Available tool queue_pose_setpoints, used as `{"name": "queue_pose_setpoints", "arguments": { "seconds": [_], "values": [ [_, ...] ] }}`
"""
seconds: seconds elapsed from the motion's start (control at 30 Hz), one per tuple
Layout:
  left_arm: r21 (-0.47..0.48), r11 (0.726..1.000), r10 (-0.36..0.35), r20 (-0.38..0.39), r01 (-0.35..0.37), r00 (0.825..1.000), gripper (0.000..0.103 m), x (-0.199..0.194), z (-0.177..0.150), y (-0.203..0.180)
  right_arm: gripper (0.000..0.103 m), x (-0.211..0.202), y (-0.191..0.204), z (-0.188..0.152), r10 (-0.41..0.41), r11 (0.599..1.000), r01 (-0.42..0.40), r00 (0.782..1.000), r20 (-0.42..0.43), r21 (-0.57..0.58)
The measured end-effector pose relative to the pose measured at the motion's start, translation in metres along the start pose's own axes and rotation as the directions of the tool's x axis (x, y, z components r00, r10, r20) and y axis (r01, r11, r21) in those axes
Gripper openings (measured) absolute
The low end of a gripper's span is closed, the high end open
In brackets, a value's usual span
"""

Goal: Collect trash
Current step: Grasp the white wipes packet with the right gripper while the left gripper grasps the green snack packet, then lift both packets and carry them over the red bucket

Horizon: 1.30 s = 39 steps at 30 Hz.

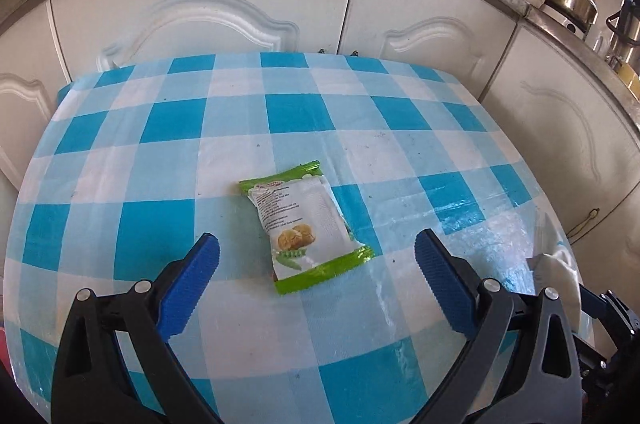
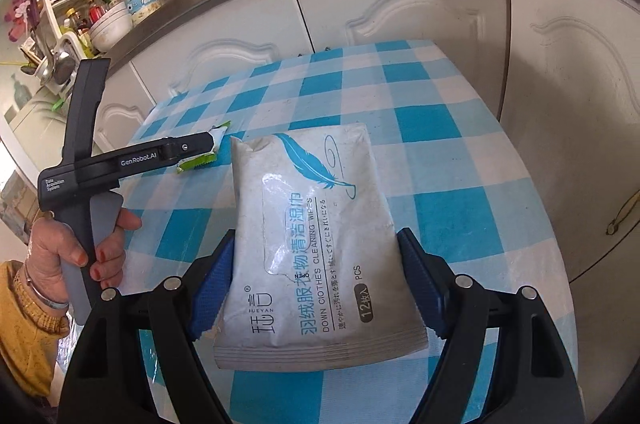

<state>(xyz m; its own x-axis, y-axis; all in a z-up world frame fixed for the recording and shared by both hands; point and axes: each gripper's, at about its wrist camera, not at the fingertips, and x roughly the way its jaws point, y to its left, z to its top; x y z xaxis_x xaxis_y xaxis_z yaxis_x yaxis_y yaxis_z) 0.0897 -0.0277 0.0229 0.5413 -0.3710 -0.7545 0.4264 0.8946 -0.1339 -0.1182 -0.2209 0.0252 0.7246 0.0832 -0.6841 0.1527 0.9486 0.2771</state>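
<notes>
A glossy plastic tablecloth (image 1: 240,152) carries a check of deep turquoise, pale aqua and white squares. The small crinkled snack packet (image 1: 306,226) is white with bright lime-green sealed ends and golden-brown printed buns. The flat wipes pouch (image 2: 316,244) is greyish white with a teal feather drawing and teal lettering. Both grippers' ribbed finger pads (image 1: 192,288) are royal blue on black arms. Cabinet doors (image 1: 208,4) are cream.

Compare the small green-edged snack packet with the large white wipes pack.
The small green-edged snack packet has bright green sealed ends and a food picture; the large white wipes pack is plain white with a blue feather and blue text. The snack packet lies loose ahead of the open left gripper; the wipes pack sits between the right gripper fingers. Both are flat soft packets over the blue-checked tablecloth.
</notes>
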Motion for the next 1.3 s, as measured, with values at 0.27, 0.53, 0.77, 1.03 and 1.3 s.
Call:
{"name": "queue_pose_setpoints", "arguments": {
  "seconds": [0.27, 0.53, 0.77, 1.03, 1.3],
  "values": [
    [0.003, 0.999, 0.049, -0.032, -0.049, 0.998, 0.072, 0.014, 0.007, -0.003, 0.078, 0.0, -0.009, -0.005, 0.016, 0.999, -0.016, 1.0, -0.002, 0.029],
    [0.012, 0.998, 0.069, -0.03, -0.069, 0.997, 0.05, 0.016, 0.005, -0.003, 0.078, -0.002, -0.011, -0.004, 0.019, 0.999, -0.019, 1.0, -0.002, 0.039],
    [-0.006, 0.998, 0.058, -0.033, -0.058, 0.998, 0.042, 0.01, 0.001, 0.001, 0.078, -0.002, -0.009, -0.005, 0.029, 0.999, -0.029, 1.0, 0.0, 0.041],
    [-0.043, 0.999, 0.03, -0.007, -0.031, 1.0, 0.038, -0.01, -0.014, 0.012, 0.078, -0.001, -0.004, -0.007, 0.04, 0.998, -0.039, 0.999, -0.007, 0.049],
    [-0.075, 0.997, -0.008, 0.017, 0.009, 1.0, 0.038, -0.036, -0.038, 0.024, 0.078, 0.0, 0.013, -0.012, 0.056, 0.998, -0.055, 0.998, -0.025, 0.036]
  ]
}}
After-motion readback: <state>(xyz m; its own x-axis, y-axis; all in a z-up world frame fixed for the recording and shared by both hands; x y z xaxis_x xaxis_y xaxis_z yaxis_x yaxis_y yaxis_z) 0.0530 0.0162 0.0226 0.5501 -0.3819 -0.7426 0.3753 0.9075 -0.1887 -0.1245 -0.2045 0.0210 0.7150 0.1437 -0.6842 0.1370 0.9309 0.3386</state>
